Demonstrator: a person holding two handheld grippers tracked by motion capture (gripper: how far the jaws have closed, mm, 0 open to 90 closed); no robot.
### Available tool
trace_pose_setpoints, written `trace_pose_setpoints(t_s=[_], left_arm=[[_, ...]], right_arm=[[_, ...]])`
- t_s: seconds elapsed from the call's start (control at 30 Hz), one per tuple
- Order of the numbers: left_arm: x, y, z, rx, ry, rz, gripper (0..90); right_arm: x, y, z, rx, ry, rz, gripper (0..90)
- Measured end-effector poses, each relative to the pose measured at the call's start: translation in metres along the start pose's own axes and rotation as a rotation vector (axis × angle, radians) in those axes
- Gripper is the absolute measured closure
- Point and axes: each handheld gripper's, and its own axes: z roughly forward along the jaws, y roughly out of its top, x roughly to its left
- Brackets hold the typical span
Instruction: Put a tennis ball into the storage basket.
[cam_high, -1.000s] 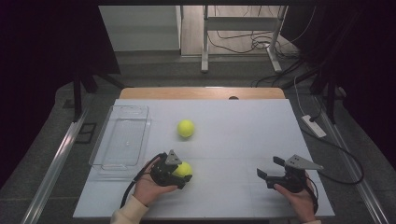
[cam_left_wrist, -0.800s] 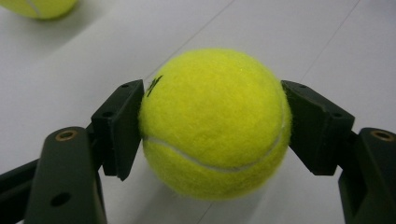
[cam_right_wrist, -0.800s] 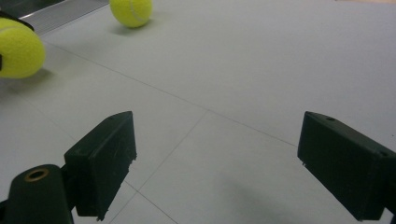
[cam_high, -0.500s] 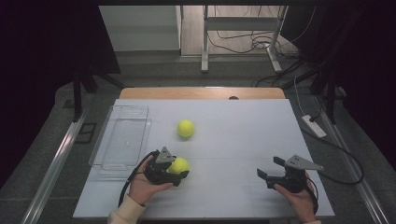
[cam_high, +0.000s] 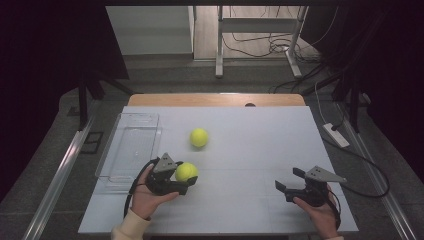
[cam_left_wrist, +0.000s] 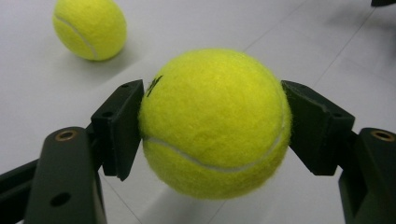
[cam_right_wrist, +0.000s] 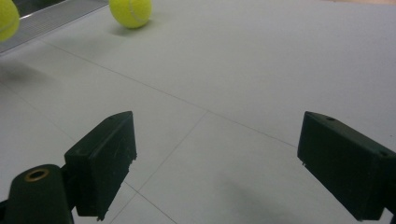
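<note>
Two balls on my table, one of them squeezed in my left gripper (cam_high: 183, 176), lifted off the white table (cam_high: 250, 150).

My left jaws are clamped on the held tennis ball (cam_left_wrist: 215, 123), pads pressing its flanks near the widest part, as the left gripper view shows; the second tennis ball (cam_high: 199, 137) lies free farther up the table, near the clear tray (cam_high: 129, 150) at my left. My right gripper (cam_high: 290, 181) rests low at the near right, jaws wide apart on nothing. My worry is the fuzzy round surface: the pads touch only small patches, so I judge a quick swing or a slackened squeeze could let the ball squirt out and roll off the edge. If the tray is the goal, letting go too high could bounce the ball back out.
</note>
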Motion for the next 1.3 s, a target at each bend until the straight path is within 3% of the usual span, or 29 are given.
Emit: trace_pose_setpoints(t_s=[0.4,1.3], left_arm=[[0.013,0.002,-0.022,-0.096,0.022,-0.054,27.1],[0.02,0.004,-0.037,-0.162,0.04,-0.082,27.1]], right_arm=[[-0.001,0.0,-0.001,-0.003,-0.002,0.003,11.4],[0.0,-0.001,0.0,0.004,-0.004,-0.001,11.5]])
